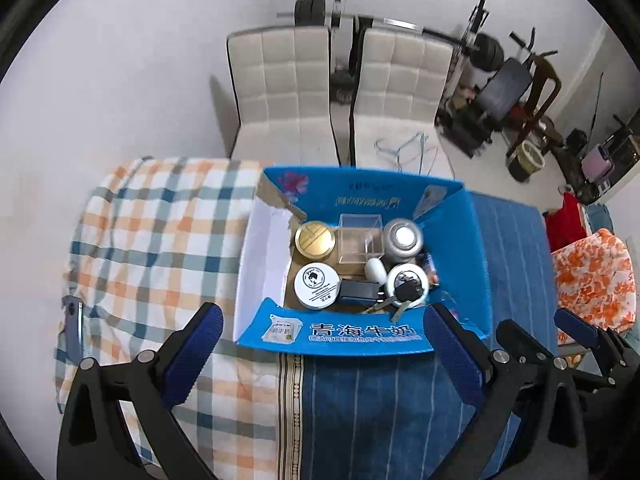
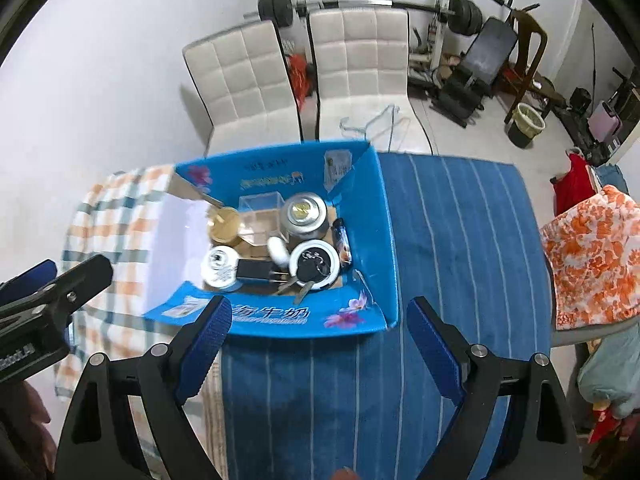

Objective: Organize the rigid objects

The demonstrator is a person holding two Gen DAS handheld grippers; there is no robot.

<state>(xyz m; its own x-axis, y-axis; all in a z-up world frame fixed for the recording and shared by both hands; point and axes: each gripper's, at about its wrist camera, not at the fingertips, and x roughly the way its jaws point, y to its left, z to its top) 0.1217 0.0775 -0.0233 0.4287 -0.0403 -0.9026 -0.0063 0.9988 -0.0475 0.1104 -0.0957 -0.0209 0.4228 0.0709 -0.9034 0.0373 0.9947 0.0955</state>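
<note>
An open blue cardboard box (image 1: pixel 360 338) stands on the cloth-covered table; it also shows in the right wrist view (image 2: pixel 280 320). Inside lie a gold round tin (image 1: pixel 315 239), a clear plastic cube (image 1: pixel 358 240), a silver jar (image 1: pixel 402 240), a white round tin (image 1: pixel 317 285), a black block (image 1: pixel 358 290), a white egg-shaped piece (image 1: pixel 375 270) and keys on a white dish (image 1: pixel 406 286). My left gripper (image 1: pixel 322 350) is open and empty, above the box's near flap. My right gripper (image 2: pixel 320 342) is open and empty, at the box's near right corner.
A checked cloth (image 1: pixel 160 248) covers the table's left, a blue striped cloth (image 2: pixel 452 248) its right. Two white padded chairs (image 1: pixel 288 92) stand behind the table. Gym equipment (image 2: pixel 460 12) and a bin (image 2: pixel 528 120) are at the back right. An orange floral cloth (image 2: pixel 592 256) lies to the right.
</note>
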